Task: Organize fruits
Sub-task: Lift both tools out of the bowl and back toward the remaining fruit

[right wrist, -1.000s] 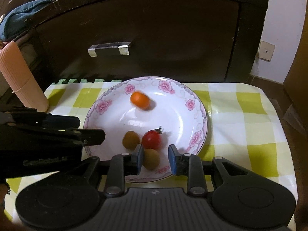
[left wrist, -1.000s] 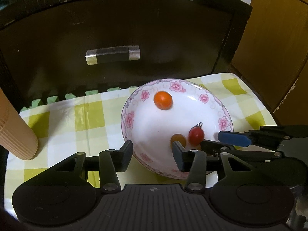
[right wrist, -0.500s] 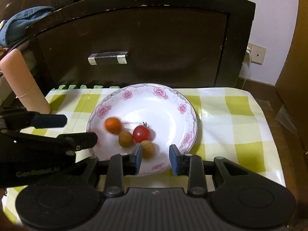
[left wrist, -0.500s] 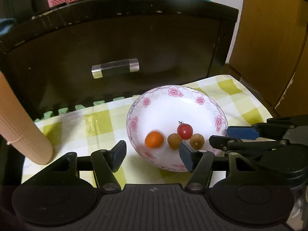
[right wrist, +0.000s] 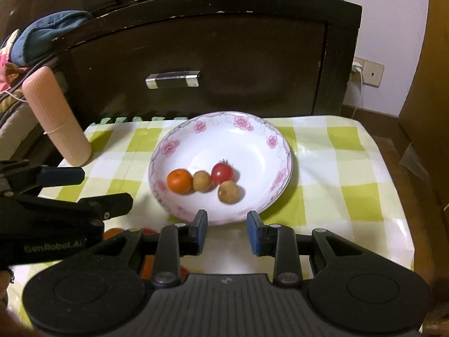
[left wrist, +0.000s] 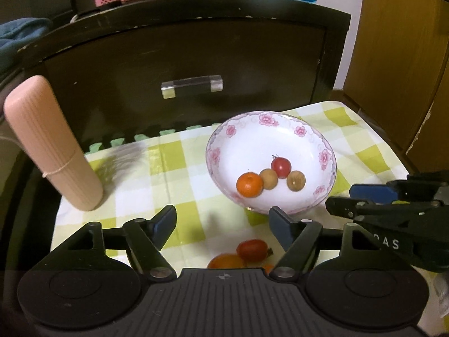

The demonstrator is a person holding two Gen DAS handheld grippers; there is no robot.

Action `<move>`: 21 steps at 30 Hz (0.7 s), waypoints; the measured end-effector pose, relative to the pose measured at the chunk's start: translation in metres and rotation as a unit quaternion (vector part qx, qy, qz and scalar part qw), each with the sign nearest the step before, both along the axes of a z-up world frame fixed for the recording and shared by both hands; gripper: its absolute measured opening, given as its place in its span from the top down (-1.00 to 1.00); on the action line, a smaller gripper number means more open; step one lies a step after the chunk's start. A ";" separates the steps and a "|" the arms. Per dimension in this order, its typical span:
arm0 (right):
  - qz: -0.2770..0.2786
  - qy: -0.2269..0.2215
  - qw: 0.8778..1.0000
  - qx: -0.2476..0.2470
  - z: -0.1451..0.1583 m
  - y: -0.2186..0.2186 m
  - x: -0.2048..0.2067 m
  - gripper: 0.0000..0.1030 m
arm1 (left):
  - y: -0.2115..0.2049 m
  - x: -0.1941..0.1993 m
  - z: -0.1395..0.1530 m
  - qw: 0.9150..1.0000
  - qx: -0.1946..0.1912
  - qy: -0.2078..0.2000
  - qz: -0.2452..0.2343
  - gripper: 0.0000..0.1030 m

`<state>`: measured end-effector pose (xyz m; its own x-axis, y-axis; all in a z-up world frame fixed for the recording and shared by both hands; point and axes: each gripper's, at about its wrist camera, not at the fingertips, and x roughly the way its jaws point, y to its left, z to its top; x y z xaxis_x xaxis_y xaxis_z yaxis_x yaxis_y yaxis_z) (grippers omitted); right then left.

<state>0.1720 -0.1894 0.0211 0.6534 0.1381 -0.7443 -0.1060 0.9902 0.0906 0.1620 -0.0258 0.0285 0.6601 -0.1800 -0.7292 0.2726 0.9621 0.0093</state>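
A: Left wrist view. Where does the remaining fruit lie relative to the left gripper (left wrist: 221, 223)?

B: Below and behind the fingertips, on the checked cloth (left wrist: 179, 168) at the near edge. A red cherry tomato (left wrist: 251, 250) and an orange fruit (left wrist: 226, 261) sit there, partly hidden by the gripper body. The tomato's long axis runs across the frame. The jaws stand wide apart with nothing between them; they have just been opening

A: And the plate (left wrist: 254, 146)?

B: Ahead and right of the fingertips. It holds a small orange (left wrist: 249, 184), two brown fruits and a red tomato (left wrist: 281, 167), all clustered at the near side

A: Right wrist view. State of the right gripper (right wrist: 227, 231)?

B: Fingers apart by a narrow gap, empty, just short of the plate's near rim (right wrist: 224, 220)

A: Which hand is nearer the loose fruit?

B: In my judgement the left; here that fruit shows only as orange and red slivers under the left gripper's arm at lower left

A: What does each view add?

B: The left view shows the loose tomato's shape. The right view shows the plate squarely and a brown fruit (right wrist: 228, 192) nearest its fingertips
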 end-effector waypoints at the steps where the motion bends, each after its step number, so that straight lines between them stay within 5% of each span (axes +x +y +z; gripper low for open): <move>1: 0.002 0.001 1.000 0.001 0.000 0.001 -0.004 0.43 | 0.002 -0.003 0.000 1.000 -0.001 0.001 0.001 -0.53; 21: 0.037 0.043 0.998 0.010 -0.015 0.023 -0.053 0.41 | 0.025 -0.050 -0.004 0.999 0.001 0.036 -0.002 -0.61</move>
